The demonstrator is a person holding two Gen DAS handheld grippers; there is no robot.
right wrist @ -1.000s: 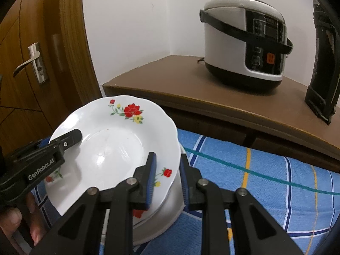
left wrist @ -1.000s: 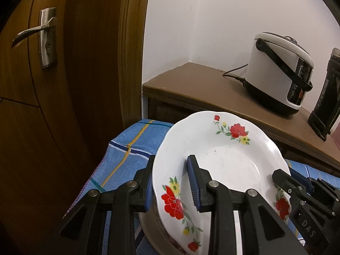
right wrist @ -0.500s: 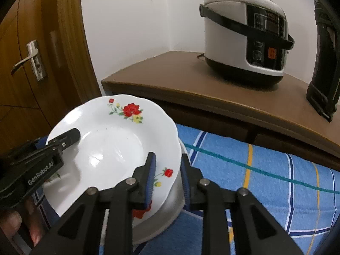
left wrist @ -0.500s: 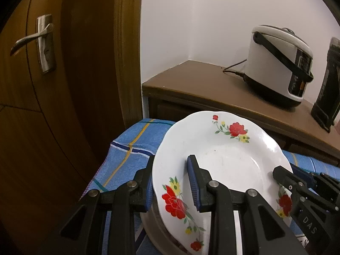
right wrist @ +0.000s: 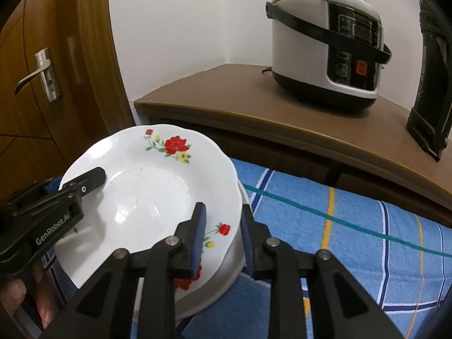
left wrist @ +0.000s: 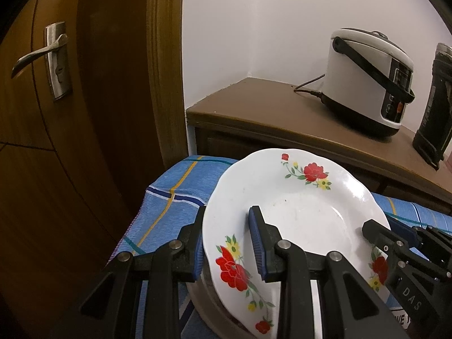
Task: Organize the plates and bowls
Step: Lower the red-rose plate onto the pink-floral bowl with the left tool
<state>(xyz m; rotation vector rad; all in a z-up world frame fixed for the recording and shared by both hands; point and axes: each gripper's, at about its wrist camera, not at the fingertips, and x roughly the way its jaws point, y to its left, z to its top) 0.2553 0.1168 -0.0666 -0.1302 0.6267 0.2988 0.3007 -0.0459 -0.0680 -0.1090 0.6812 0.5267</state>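
Plate atop bowl, stacking nearly done
Lying a little tilted on the bowl at the door-side end of the blue checked cloth; clamped at its left rim by the left gripper, jaws narrow; straddled at its right rim by the right gripper, jaws narrow too, pads pressing or just clear impossible to tell. Probably left to do: settle it level, let go on both sides, fetch other dishes, none in view

The floral plate hides most of the bowl beneath it; the dark appliance is cut off at the right edge.
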